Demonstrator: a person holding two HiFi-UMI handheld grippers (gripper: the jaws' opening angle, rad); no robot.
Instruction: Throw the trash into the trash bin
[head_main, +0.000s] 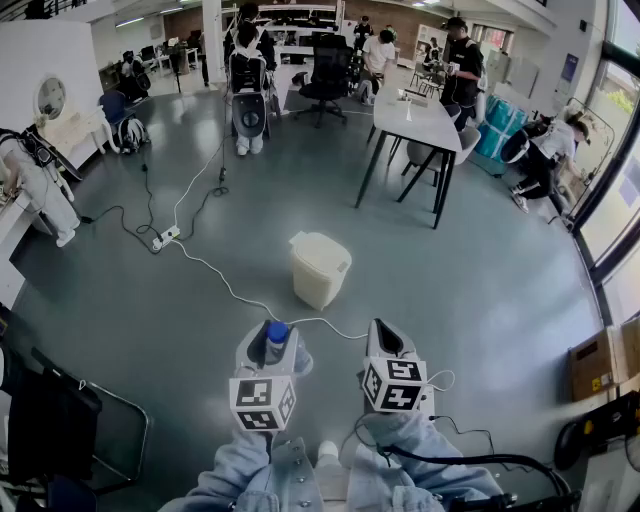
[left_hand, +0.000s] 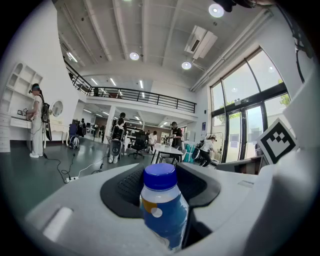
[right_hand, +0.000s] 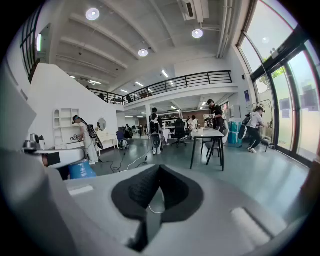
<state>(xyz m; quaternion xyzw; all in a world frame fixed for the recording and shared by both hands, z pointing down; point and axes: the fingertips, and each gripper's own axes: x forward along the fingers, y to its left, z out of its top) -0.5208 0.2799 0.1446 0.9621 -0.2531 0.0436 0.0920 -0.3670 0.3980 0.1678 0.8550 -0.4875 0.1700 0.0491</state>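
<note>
A small bottle (left_hand: 162, 210) with a blue cap and blue label stands upright between the pads of my left gripper (left_hand: 160, 187), which is shut on it. From the head view the bottle's cap (head_main: 277, 332) pokes up out of the left gripper (head_main: 272, 345), held low over the grey floor. A cream trash bin (head_main: 320, 268) with its lid on stands on the floor just ahead, slightly right of the bottle. My right gripper (head_main: 390, 345) hangs beside the left one, shut with nothing in it (right_hand: 156, 190). The bin does not show in either gripper view.
A white cable (head_main: 215, 275) with a power strip (head_main: 166, 237) runs across the floor left of the bin. A table (head_main: 415, 120) stands farther back right, office chairs and several people beyond. A dark chair frame (head_main: 60, 420) is near left, cardboard boxes (head_main: 600, 360) near right.
</note>
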